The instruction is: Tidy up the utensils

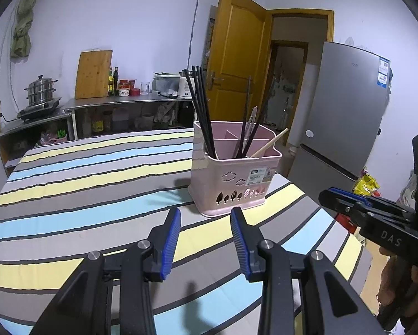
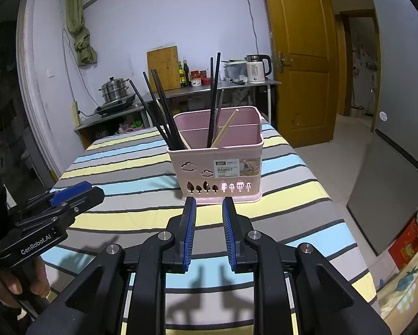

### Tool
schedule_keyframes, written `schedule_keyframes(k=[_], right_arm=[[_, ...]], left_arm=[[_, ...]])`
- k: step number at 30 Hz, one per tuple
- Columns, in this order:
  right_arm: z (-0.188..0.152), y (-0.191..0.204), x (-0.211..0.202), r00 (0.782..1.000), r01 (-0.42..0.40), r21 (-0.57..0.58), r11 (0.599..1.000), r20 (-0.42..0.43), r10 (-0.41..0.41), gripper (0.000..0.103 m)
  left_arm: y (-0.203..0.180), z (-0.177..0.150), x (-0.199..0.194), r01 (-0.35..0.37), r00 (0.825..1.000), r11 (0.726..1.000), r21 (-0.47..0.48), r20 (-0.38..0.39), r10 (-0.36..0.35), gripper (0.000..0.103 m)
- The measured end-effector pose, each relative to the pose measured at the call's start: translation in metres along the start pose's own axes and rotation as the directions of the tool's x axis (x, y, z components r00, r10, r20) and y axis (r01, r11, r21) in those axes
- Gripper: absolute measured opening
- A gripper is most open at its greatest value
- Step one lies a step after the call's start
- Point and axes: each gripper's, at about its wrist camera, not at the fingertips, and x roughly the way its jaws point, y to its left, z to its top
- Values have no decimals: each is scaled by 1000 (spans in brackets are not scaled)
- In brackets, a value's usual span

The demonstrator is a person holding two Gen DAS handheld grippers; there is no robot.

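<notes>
Item: pink utensil basket (image 2: pixel 218 164), centre of the right-wrist frame, standing on a striped tablecloth (image 2: pixel 130 164).
Contents: black chopsticks (image 2: pixel 164 114) leaning in the left compartment; more dark chopsticks (image 2: pixel 213 103) and one pale wooden stick (image 2: pixel 227 127) in the right front compartment.
Tools: left gripper (image 1: pixel 205 233) jaws parted wide, holding nothing; right gripper (image 2: pixel 209 224) jaws parted narrower, holding nothing. Both hang short of the basket.
Progress: no loose utensils visible on the cloth; sorting appears complete or nearly so.
Room: steel counter (image 2: pixel 209 89), steamer pot (image 2: pixel 115 90), cutting board (image 2: pixel 162 67), kettle (image 2: pixel 257 68), wooden door (image 2: pixel 301 55), grey refrigerator (image 1: pixel 345 106).
</notes>
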Motion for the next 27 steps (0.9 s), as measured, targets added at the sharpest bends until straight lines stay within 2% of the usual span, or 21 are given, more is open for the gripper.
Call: schedule_keyframes(k=[27], right_arm=[[-2, 6, 1, 1000, -4, -8, 1000, -16, 4, 20]], left_arm=[[-6, -4, -4, -17, 1000, 999, 31, 1, 17, 37]])
